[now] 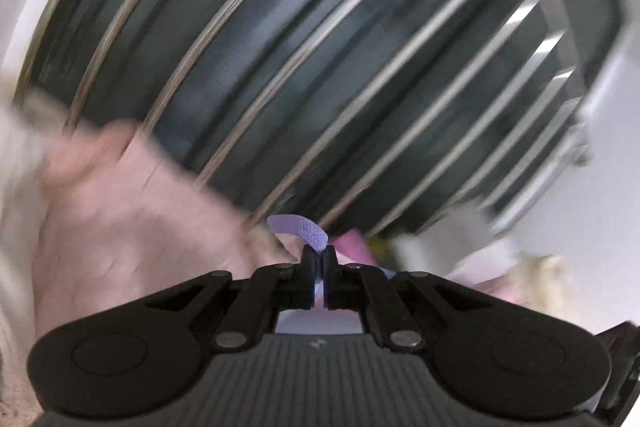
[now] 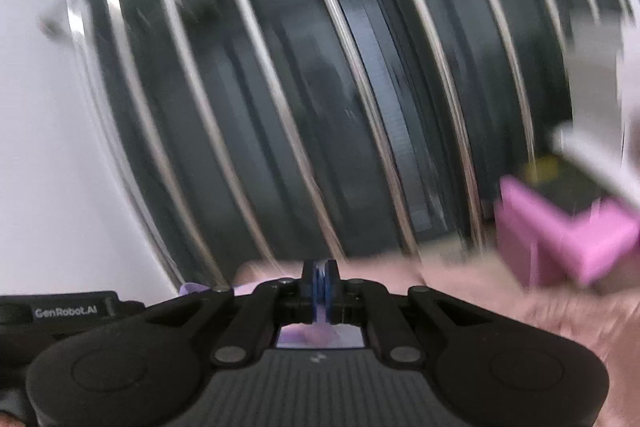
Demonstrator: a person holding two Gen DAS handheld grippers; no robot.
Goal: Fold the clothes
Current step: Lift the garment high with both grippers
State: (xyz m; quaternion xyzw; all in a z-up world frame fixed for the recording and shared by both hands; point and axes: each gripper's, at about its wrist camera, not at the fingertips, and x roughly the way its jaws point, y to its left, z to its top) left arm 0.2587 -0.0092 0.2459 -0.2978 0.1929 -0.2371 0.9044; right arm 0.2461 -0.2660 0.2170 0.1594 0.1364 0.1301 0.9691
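Between each pair of closed jaws, a fold of lilac cloth.

Two grippers show, one per wrist view. At the left gripper the jaws are pinched tight on one lilac garment, a textured flap of it curling up above the tips and more of it hanging below. At the right gripper the jaws are likewise pressed together, with lilac cloth visible beneath them, though whether the pads truly bite it is hard to tell. Both point roughly level, tilted opposite ways, toward one large window with metal bars. Outward lie one blurred pale pink cloth and one bright pink box.
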